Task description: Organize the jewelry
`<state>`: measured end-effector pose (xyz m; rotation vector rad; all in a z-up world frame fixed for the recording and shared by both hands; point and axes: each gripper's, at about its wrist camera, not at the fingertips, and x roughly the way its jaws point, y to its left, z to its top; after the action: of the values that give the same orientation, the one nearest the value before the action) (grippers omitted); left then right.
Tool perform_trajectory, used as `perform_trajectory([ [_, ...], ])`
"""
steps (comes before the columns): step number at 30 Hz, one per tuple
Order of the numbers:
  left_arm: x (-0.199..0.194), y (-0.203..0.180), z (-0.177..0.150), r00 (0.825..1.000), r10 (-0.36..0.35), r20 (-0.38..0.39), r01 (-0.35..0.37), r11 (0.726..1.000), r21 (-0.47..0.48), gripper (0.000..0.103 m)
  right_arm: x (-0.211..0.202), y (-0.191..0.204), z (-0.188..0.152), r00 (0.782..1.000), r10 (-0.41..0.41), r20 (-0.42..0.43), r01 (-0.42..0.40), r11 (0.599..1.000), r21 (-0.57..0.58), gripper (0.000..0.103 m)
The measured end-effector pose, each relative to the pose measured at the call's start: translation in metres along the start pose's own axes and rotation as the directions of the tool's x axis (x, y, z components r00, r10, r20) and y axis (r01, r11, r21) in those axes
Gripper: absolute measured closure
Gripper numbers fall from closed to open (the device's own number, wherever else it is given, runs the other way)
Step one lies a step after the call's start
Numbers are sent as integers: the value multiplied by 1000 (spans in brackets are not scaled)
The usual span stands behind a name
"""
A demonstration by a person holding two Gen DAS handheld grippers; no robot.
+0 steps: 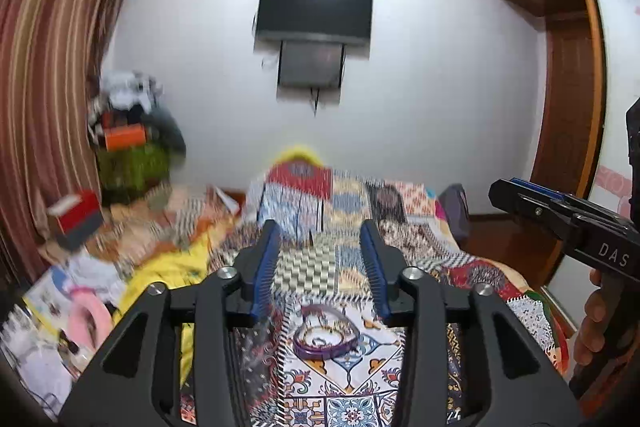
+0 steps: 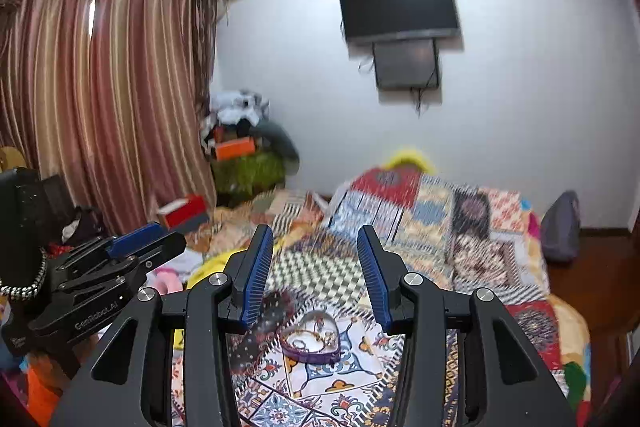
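Up close, the left gripper [image 1: 322, 259] stands with its two fingers spread wide and nothing between them; each is a black plastic arm with silver bolts and a ribbed blue pad [image 1: 264, 267] on its inner face. The right gripper [image 2: 316, 263] is built the same and is likewise spread and empty. Both hang above a bed [image 1: 360, 379] covered in a patchwork quilt of tile, checker and zigzag prints.

On the quilt, low between the fingers in both views, lies a heart-shaped box [image 2: 310, 341] with a purple rim and clear walls. Thin gold chains and rings [image 2: 308, 339] are loose inside it, too small to tell apart. Just left of the box lies a dark dotted piece [image 2: 264, 323], blurred in both views, so what it is cannot be told.

Only the left wrist view shows a hand [image 1: 596, 323] around the right gripper's handle at the right edge, a wooden wardrobe [image 1: 560, 27] behind it, and a pink ring-shaped thing [image 1: 90, 315] among papers at lower left. Only the right wrist view shows the left gripper from the side, a black-and-white braided cord [image 2: 24, 283] by it, and the full striped curtain [image 2: 100, 87]. A dark flat screen [image 2: 398, 5] hangs on the white wall in both.
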<state>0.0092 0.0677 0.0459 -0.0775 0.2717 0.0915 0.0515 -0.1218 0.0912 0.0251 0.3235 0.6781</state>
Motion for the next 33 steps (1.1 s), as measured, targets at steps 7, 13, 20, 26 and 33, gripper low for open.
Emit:
perform_trajectory([
  [7, -49, -16, 0, 993, 48, 107, -50, 998, 23, 17, -37, 15, -10, 991, -91, 98, 91, 996, 7, 37],
  [13, -61, -13, -2, 988, 84, 131, -84, 996, -2, 2, -49, 24, -14, 964, -205, 170, 213, 977, -32, 1],
  [20, -69, -15, -6, 988, 90, 129, -89, 996, -14, 1, -48, 31, -19, 964, -213, 158, 225, 972, -63, 0],
  [26, -71, -18, -6, 987, 92, 130, -91, 996, -10, 1, -54, 26, -23, 970, -200, 136, 208, 977, -49, 0],
  [33, -66, -18, -8, 987, 101, 124, -100, 995, -13, 1, -54, 26, -27, 974, -191, 117, 197, 980, -35, 0],
])
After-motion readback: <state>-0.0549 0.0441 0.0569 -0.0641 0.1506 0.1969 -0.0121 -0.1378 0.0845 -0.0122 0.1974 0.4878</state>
